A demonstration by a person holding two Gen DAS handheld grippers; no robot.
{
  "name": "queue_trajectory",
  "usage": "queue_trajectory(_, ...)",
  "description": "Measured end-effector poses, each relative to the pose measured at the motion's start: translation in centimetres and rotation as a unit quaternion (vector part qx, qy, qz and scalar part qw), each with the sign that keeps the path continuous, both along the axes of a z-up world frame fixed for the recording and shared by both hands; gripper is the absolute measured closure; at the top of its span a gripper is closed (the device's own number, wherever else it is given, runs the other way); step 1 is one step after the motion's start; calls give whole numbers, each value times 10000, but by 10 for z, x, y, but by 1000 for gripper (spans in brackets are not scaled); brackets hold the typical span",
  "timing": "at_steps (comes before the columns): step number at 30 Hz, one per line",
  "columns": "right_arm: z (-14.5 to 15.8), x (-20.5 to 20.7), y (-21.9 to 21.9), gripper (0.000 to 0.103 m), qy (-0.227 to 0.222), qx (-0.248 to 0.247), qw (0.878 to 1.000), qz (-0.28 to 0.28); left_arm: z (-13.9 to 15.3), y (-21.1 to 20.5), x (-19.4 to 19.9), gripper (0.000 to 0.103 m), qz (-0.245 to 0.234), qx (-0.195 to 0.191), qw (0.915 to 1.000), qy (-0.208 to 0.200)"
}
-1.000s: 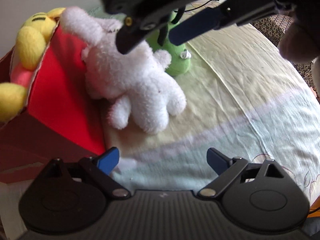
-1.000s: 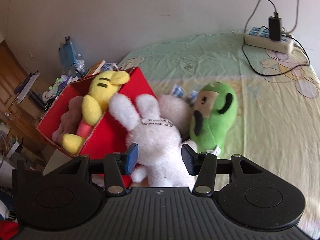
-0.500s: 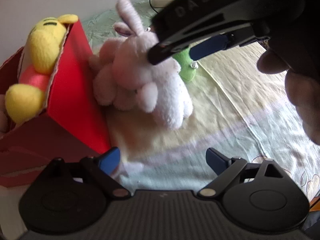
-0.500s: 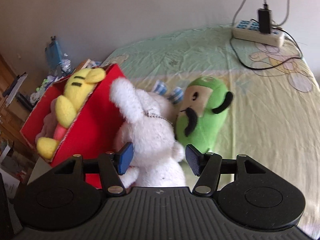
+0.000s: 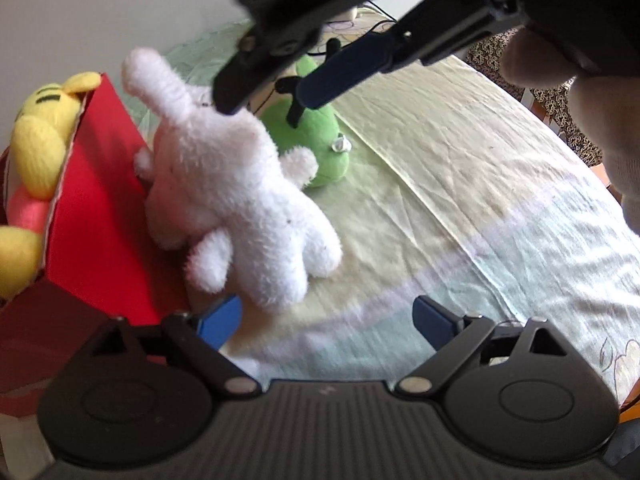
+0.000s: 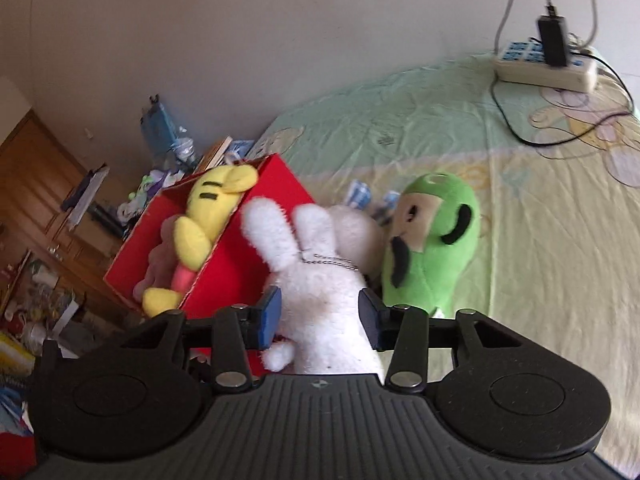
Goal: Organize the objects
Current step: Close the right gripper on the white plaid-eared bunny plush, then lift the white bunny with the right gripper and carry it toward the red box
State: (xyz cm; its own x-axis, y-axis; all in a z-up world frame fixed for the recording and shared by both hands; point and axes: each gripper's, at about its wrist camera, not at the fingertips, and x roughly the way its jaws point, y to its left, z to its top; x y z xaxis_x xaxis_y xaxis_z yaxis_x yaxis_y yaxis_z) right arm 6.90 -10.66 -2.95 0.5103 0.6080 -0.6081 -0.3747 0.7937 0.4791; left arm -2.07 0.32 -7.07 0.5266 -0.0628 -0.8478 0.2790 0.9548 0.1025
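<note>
A white plush rabbit lies on the bed against the red box, ears toward the box. My right gripper straddles the rabbit's body, its blue pads on both flanks; it also shows from above in the left wrist view. The rabbit lies in front of my left gripper, which is open and empty just above the sheet. A yellow plush lies in the box. A green plush stands to the rabbit's right.
A power strip with cable lies at the bed's far right. A pale plush with blue-striped parts lies behind the rabbit. Cluttered wooden furniture stands left of the bed. A hand holds the right gripper.
The rabbit was lifted and tilted up half a second ago and now lies lower against the box again. The right gripper's pads stay around its body. The left gripper barely moved.
</note>
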Motion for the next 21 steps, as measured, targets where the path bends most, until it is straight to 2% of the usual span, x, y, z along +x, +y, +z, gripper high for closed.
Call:
queue_trajectory(1, 1, -1, 10, 41, -110, -128, 9998, 89, -1, 2, 0, 9, 51, 6, 10000, 19)
queue_trajectory(4, -5, 3, 37, 39, -259, -454, 9979, 371, -3, 8, -4, 10, 125, -21, 9999, 35)
queue_trajectory(7, -13, 6, 53, 25, -515, -961, 9938, 219, -2, 12, -10, 10, 158, -25, 9999, -6)
queue_trajectory(9, -23, 13, 53, 26, -516, -1300, 9902, 63, -3, 14, -12, 10, 182, -9, 9998, -28)
queue_trajectory(10, -27, 18, 48, 36, -418, -1333, 9902, -24, -2, 14, -12, 10, 184, -13, 9998, -43)
queue_trajectory(14, -30, 18, 4, 42, 19, -511, 9982, -297, 4, 11, -12, 10, 43, -69, 9998, -165)
queue_trajectory(17, -35, 14, -24, 42, 232, -75, 9986, -463, 11, 2, -9, 9, -282, -140, 9990, -302)
queue_trajectory(21, -46, 12, -47, 42, 550, 450, 9959, -552, 19, -10, 4, 9, -485, -193, 9977, -443)
